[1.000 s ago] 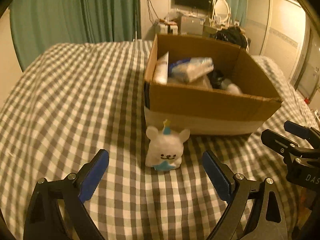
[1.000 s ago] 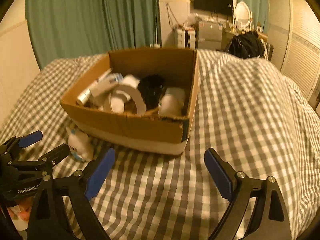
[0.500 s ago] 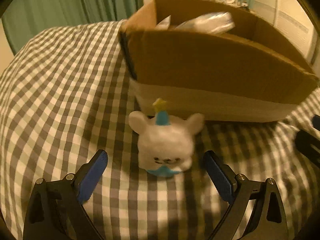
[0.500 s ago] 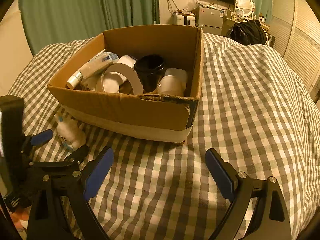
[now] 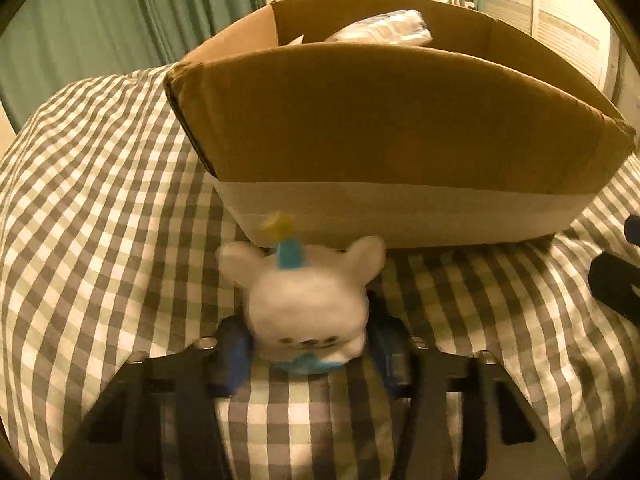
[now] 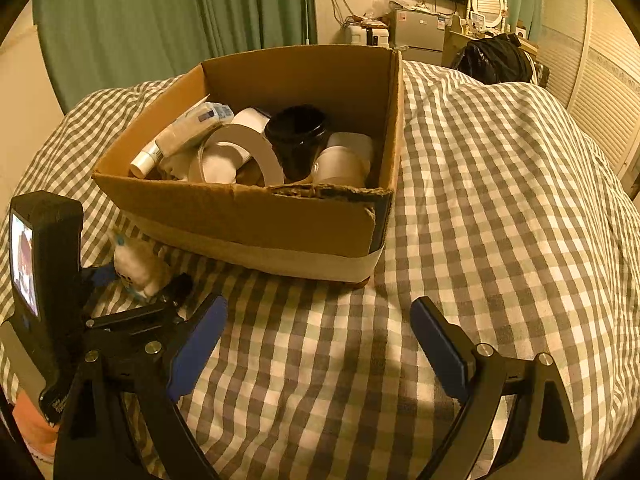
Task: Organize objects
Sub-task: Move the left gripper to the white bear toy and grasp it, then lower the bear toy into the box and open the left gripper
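A small white plush toy [image 5: 306, 304] with a blue and yellow hat sits on the checked bedspread just in front of a cardboard box [image 5: 400, 120]. My left gripper [image 5: 308, 354] is shut on the plush toy, its blue pads pressed on both sides. The toy also shows in the right wrist view [image 6: 138, 266], held by the left gripper [image 6: 136, 280]. My right gripper [image 6: 318, 346] is open and empty above the bedspread, in front of the box [image 6: 256, 216].
The box holds a tube [image 6: 180, 136], a tape roll [image 6: 240, 152], a black cup [image 6: 298, 140] and white items. The checked bedspread [image 6: 500, 200] spreads all round. Green curtains [image 6: 160, 20] and furniture stand behind the bed.
My left gripper moved forward to the plush toy and closed on it. The right gripper stayed open and shifted little.
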`<action>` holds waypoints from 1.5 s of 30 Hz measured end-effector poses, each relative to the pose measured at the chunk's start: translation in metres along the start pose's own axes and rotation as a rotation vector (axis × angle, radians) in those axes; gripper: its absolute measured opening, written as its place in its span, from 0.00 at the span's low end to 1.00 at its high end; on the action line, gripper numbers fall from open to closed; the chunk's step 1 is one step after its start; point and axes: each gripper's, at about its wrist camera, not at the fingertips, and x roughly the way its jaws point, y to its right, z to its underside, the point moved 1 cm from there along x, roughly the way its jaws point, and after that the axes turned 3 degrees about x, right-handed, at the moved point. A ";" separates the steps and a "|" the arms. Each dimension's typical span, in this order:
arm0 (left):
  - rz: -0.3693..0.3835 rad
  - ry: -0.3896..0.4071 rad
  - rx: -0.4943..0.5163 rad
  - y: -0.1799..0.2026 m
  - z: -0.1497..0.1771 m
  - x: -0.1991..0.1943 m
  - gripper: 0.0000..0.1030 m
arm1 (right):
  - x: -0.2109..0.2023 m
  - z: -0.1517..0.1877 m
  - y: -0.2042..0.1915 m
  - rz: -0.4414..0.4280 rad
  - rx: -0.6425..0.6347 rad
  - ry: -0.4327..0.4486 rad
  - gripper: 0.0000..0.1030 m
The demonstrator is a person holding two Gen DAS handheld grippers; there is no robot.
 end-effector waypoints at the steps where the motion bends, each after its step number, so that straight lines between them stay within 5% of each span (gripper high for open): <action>1: 0.005 0.002 -0.001 0.000 0.001 -0.002 0.48 | 0.000 0.000 0.000 0.001 -0.001 -0.001 0.90; 14: 0.114 0.024 -0.056 -0.012 0.024 -0.050 0.48 | 0.002 0.005 0.003 0.018 -0.002 -0.005 0.90; 27: 0.066 0.048 -0.107 -0.013 0.035 -0.092 0.48 | -0.040 0.012 0.002 0.063 -0.006 0.147 0.90; 34: 0.025 0.125 -0.082 -0.030 0.001 -0.122 0.48 | -0.090 0.011 0.011 0.096 0.027 0.286 0.90; 45: 0.106 0.324 -0.041 -0.027 -0.099 -0.168 0.48 | -0.136 -0.066 0.026 0.075 0.044 0.406 0.90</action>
